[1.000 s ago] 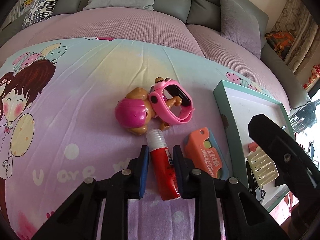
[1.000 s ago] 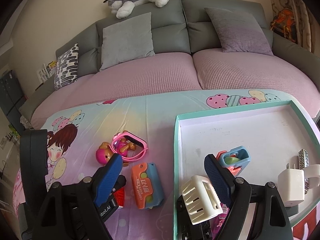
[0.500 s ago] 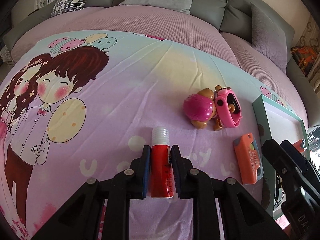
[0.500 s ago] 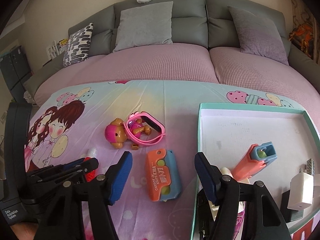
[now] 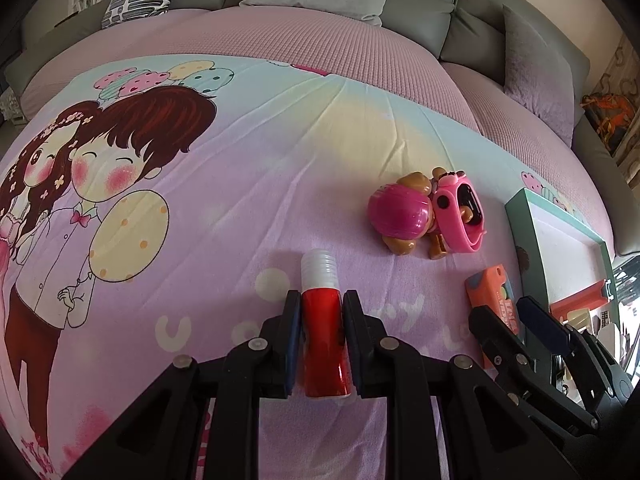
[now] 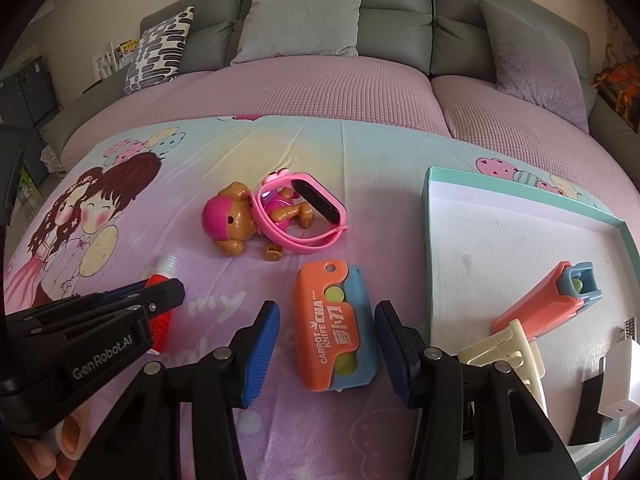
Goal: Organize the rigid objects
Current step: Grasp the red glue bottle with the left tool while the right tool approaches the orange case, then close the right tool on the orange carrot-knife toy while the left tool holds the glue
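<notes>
My left gripper (image 5: 322, 308) is shut on a red tube with a white ribbed cap (image 5: 323, 332), just above the cartoon-print sheet. In the right wrist view the same tube (image 6: 161, 322) shows at the left, behind the left gripper's fingers (image 6: 160, 294). My right gripper (image 6: 326, 314) straddles an orange and blue toy carrot knife (image 6: 332, 320) lying on the sheet. Its jaws are closing, and a gap remains between each blue pad and the knife. A teal-rimmed white tray (image 6: 430, 240) lies to the right.
A toy dog with a pink helmet (image 6: 228, 220) and a pink watch (image 6: 316, 204) lie together beyond the knife. The tray holds a second carrot knife (image 6: 548, 304), a cream clip (image 6: 504, 348) and a white plug (image 6: 622, 376). A grey sofa with cushions stands behind.
The left gripper carried the red tube leftward, away from the toy dog, then held still. The right gripper swung left from over the tray, came down around the carrot knife, and its jaws narrowed.
</notes>
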Demonstrator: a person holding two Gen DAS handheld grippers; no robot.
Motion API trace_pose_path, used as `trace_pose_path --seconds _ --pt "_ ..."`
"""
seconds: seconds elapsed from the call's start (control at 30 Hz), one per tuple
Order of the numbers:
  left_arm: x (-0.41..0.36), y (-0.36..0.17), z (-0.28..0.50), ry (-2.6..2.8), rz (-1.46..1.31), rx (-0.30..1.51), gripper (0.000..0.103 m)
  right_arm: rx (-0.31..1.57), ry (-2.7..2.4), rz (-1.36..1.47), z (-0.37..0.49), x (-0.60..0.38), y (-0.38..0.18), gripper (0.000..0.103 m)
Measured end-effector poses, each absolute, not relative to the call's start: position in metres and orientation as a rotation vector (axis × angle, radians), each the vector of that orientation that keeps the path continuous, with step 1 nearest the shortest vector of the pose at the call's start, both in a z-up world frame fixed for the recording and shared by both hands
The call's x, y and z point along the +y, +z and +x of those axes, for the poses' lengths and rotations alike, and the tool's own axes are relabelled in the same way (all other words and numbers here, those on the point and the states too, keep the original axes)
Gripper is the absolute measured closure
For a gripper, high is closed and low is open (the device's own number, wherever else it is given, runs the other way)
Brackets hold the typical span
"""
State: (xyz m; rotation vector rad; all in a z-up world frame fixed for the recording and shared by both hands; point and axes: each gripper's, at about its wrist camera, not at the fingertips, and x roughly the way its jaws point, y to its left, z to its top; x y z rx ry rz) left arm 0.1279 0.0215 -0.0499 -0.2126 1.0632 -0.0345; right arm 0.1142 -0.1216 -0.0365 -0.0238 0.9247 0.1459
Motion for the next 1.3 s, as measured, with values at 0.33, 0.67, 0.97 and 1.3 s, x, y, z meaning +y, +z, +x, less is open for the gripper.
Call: trace_pose_path --seconds 0.33,0.67,0.97,1.3 --pt "0.020 -0.051 0.129 -0.033 -0.200 1.065 0.080 0.945 0.175 -0.022 0.115 -0.114 -0.042 0.058" --pt "0.016 -0.053 0.132 -0.026 -0.170 1.058 0.080 0.961 0.160 -0.064 0.117 -0.107 -0.051 0.058" --pt "0.014 -0.052 0.132 -0.021 -0.151 1.049 0.080 0.960 0.157 -0.067 0.117 -0.107 -0.052 0.058" --pt "0.019 -0.051 0.131 -0.022 -0.163 1.054 0.081 0.950 0.160 -0.011 0.117 -0.115 -0.046 0.058"
